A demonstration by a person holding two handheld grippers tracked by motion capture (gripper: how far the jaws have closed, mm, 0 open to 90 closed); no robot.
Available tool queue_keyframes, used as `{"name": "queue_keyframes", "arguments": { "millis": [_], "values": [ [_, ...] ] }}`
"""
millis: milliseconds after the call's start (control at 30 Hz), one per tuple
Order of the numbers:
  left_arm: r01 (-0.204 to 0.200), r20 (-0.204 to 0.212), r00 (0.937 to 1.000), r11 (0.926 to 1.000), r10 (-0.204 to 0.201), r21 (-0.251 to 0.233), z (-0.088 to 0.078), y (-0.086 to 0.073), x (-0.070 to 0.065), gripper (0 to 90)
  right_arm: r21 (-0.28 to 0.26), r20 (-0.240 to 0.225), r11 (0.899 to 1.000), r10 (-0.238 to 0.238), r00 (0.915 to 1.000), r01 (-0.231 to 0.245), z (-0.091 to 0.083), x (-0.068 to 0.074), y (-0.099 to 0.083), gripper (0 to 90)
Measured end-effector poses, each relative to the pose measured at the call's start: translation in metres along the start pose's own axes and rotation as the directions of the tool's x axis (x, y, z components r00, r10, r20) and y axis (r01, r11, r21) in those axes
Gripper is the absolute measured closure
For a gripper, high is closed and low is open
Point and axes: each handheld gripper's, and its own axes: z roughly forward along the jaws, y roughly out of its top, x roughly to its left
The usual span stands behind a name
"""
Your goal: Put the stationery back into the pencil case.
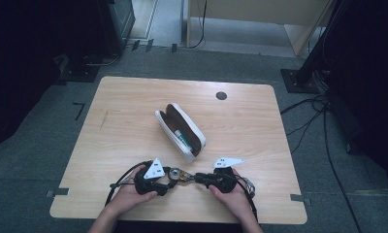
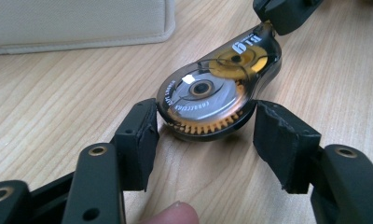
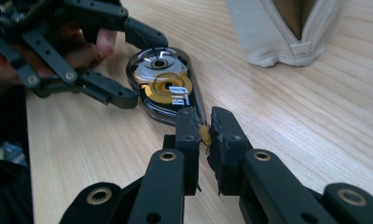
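Correction-tape dispenser [image 2: 217, 91] — flat on the worktop [image 1: 134, 97] near the open pencil case [image 1: 180, 131], round end clamped by left tongs [image 2: 204, 135], tip pinched by right tongs [image 3: 204, 133] — risk: opposing pulls could snap the tip or twist it loose.

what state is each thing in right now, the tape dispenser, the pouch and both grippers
correction tape dispenser: flat on the table, held at both ends
pencil pouch: open, a pen inside
left gripper: shut on the dispenser's round end
right gripper: shut on its narrow tip

Overhead view; two close tong-mounted views
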Motion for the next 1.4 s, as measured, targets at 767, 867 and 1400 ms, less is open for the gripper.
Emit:
{"name": "queue_keyframes", "arguments": {
  "millis": [767,867,1400],
  "values": [
    [-0.009,0.002,1.0,0.9999,0.009,-0.01,-0.005,0.001,0.0,50.5,-0.006,-0.031,1.0,0.022,0.9993,-0.022,0.006,0.004,0.006,74.5],
    [-0.004,-0.003,1.0,1.0,0.004,0.004,-0.005,0.001,0.0,56.1,-0.007,-0.042,1.0,-0.022,0.9989,0.022,0.008,0.006,0.006,70.8],
    [0.015,0.149,0.9888,0.9996,-0.011,-0.024,-0.01,0.001,0.003,70.9,-0.023,0.032,0.972,-0.231,0.9724,0.232,0.007,0.01,0.006,56.6]
  ]
}}
